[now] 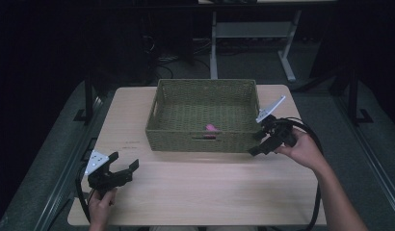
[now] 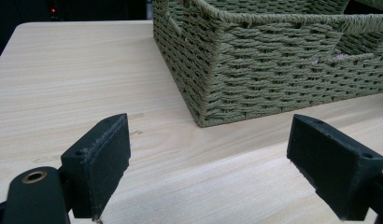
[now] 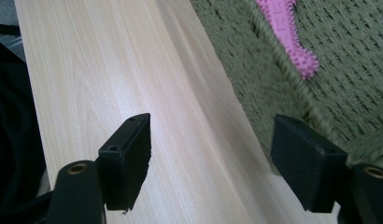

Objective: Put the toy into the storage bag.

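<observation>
Inside basket (image 3: 367, 93), pink toy (image 3: 287, 32) lengthwise, diagonal.

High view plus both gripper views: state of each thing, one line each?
Green woven basket: upright on the light wooden table, holding one item.
Pink nubbed rubber toy: lying in the basket.
Left gripper: open, empty, near the table's front left.
Right gripper: open, empty, beside the basket's right front corner.

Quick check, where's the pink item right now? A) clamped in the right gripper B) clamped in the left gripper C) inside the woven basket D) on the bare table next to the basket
C: the pink item lies on the floor of the woven basket, and the left gripper and right gripper both have open, empty jaws.
</observation>
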Demonstrator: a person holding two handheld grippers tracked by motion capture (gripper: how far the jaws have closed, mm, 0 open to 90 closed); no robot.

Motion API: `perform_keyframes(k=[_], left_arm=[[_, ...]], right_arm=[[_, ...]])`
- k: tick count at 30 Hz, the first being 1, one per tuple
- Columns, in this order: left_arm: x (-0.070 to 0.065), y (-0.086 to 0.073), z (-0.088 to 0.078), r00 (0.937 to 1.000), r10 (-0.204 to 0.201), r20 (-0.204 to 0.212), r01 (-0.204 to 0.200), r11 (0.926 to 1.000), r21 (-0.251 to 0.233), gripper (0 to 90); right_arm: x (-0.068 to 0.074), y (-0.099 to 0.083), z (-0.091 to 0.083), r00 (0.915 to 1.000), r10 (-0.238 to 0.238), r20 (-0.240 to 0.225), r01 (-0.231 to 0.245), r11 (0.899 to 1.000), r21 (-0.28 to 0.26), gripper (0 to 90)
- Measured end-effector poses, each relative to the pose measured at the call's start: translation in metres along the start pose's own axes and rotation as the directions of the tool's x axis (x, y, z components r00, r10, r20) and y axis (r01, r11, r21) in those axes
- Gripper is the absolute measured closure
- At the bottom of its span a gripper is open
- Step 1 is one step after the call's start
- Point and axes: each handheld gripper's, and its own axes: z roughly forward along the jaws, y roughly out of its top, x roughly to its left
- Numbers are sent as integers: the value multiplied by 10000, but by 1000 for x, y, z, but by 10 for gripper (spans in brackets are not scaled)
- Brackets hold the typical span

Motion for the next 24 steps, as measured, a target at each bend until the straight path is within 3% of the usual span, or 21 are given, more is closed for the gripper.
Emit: perform_keyframes(k=[24], left_arm=[[0, 0, -1, 10000, -4, -17, 4, 10000, -14, 130]], right_arm=[[11, -45, 15, 9991, 421, 27, -421, 9990, -116, 273]])
